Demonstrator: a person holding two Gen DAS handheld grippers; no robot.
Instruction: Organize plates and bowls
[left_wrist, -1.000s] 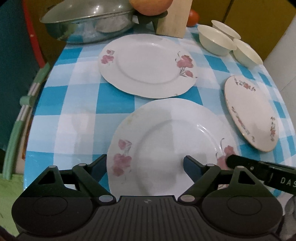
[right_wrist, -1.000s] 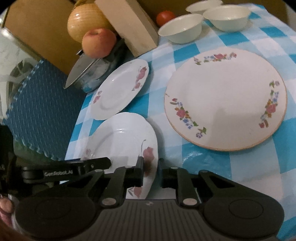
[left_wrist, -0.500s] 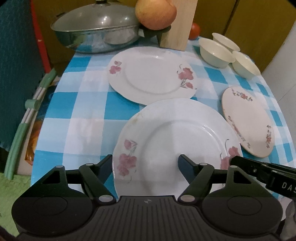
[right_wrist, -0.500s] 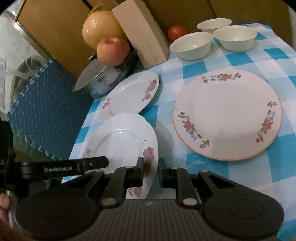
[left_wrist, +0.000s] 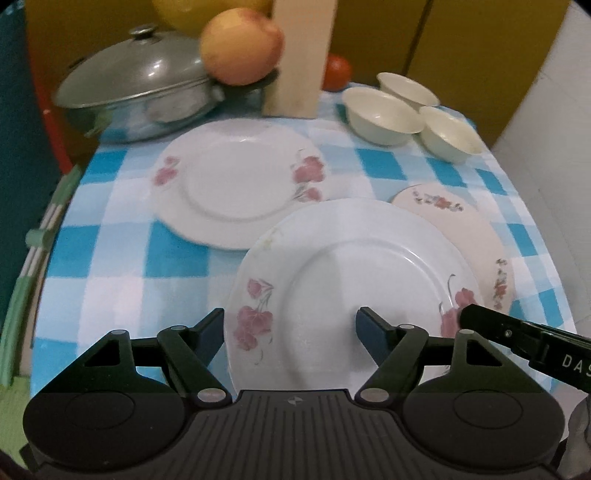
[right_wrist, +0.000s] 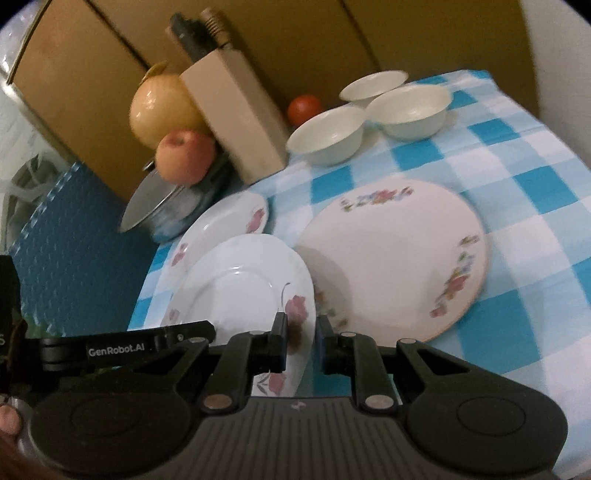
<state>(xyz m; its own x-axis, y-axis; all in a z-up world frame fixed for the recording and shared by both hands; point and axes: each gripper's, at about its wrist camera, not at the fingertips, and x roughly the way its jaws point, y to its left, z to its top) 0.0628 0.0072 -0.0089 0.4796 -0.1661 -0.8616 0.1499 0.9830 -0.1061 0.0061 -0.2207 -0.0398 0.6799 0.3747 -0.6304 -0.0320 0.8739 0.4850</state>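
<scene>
White round china plate with red flowers, pinched at its rim by the right gripper, had lifted off the blue checked tablecloth, ready for stacking, while the left gripper stayed wide apart, holding nothing.

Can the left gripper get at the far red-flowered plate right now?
Probably yes: the left gripper is open and holds nothing. But the near plate, pinched by the right gripper, overlaps the far plate from this view.

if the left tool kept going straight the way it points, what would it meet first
Probably the lifted plate: it fills the gap between the open left tool's fingers, directly ahead. The right tool pinches its rim. Depth is unclear.
</scene>
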